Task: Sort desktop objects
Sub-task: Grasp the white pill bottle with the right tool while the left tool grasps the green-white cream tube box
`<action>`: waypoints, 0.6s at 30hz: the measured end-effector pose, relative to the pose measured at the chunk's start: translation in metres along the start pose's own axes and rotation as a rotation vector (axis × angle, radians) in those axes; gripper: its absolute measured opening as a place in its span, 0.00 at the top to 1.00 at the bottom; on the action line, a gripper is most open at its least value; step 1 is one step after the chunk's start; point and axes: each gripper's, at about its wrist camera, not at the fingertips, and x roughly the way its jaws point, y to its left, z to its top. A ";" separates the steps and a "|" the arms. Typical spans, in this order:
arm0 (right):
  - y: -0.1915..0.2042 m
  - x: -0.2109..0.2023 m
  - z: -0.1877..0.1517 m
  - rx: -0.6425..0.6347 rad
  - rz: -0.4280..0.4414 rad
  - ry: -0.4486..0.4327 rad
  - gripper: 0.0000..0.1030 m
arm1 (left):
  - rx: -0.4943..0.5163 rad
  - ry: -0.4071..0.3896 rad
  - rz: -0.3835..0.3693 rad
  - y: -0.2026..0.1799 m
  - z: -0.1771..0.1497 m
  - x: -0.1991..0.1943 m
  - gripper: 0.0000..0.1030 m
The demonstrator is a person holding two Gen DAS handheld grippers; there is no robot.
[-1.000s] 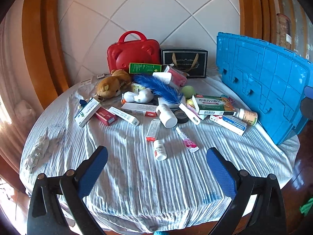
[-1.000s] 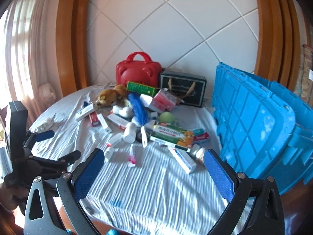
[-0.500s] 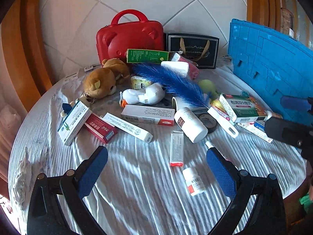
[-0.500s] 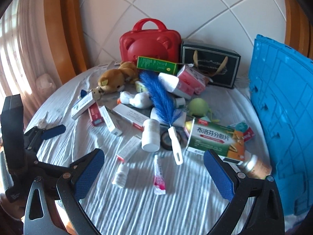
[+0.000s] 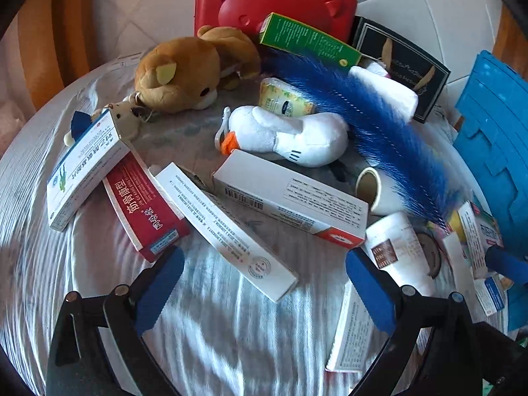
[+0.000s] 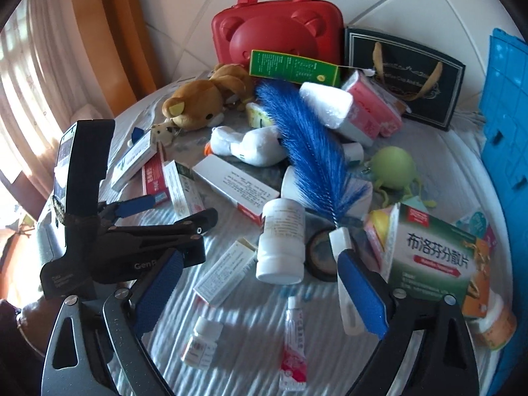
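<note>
The round bench (image 6: 439,151) wore a wrinkled, ribbed white cloth, heaped with sorting clutter. Two plush toys lay among it: a brown fuzzy bear (image 5: 184,72) and a smooth white duck (image 5: 290,135). A fluffy blue feather brush (image 6: 310,151) with a white plastic handle slanted across the pile. Behind stood a glossy red bear-faced case (image 6: 277,33), a black gift box (image 6: 406,66) and a ribbed blue crate (image 5: 491,151) at the right.

Flat cardboard cartons lay fanned in front of the left gripper (image 5: 264,293): one blue-and-white, one red, two long white. A white cylindrical bottle (image 6: 280,241) lay on its side between the right gripper's (image 6: 260,297) fingers' line of sight, with a small bottle (image 6: 201,340) and a pink tube (image 6: 293,346) nearer, and a green box (image 6: 432,257) at right.

Against a second before, both grippers had come down and forward, so the pile filled each view. The left gripper was spread wide, holding nothing. The right gripper's jaws had just been closing slightly, still spread, nothing between them.
</note>
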 end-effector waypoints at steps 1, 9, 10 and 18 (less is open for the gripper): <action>-0.002 0.008 0.004 0.000 0.014 0.011 0.14 | -0.018 0.011 0.007 0.004 0.001 0.005 0.04; -0.009 0.058 0.018 0.005 -0.012 0.141 0.49 | -0.042 0.057 0.005 0.010 0.002 0.029 0.07; -0.014 0.062 0.017 0.027 -0.009 0.154 0.54 | -0.033 0.061 -0.006 0.007 0.001 0.030 0.07; -0.015 0.075 0.020 0.023 -0.061 0.168 0.58 | 0.021 0.063 0.105 -0.012 -0.003 0.042 0.12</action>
